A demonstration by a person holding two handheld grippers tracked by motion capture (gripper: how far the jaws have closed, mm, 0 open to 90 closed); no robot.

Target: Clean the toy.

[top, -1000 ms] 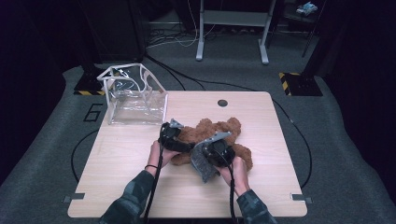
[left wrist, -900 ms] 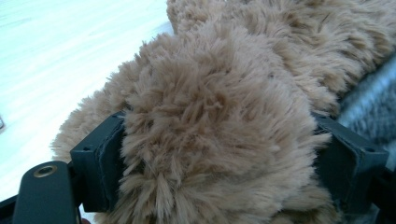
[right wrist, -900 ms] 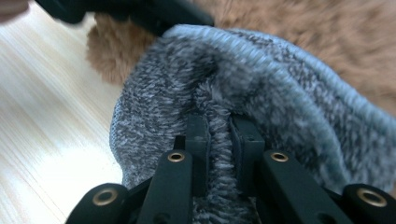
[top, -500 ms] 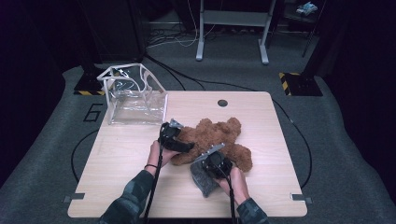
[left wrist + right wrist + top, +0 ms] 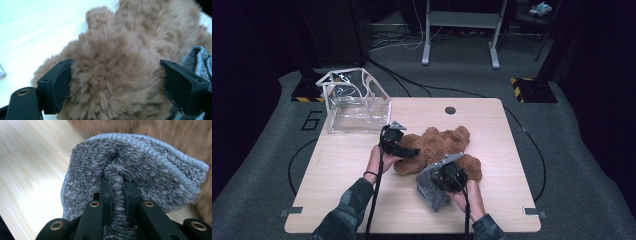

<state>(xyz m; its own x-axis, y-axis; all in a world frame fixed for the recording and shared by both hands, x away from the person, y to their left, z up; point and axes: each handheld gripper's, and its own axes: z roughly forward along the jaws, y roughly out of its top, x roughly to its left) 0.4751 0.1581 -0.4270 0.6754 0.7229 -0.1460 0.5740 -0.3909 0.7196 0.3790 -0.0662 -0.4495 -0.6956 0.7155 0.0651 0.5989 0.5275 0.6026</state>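
Pinning the teddy bear (image 5: 439, 150) at mid-table, your left gripper (image 5: 404, 150) has its jaws spread wide around the plush body, pads pressing the fur so the bear seems braced against tugging. Your right gripper (image 5: 117, 192) is clamped nearly closed on a fold of the grey knit garment (image 5: 140, 172), just beside the bear, probably to work it on or off.

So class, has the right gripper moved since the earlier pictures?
Yes. The right gripper, shut on the grey cloth, has drawn back toward the table's near edge, away from the teddy bear.

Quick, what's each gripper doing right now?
Left gripper: wide, fingers clasping the teddy bear.
Right gripper: closed, pinching the grey cloth.
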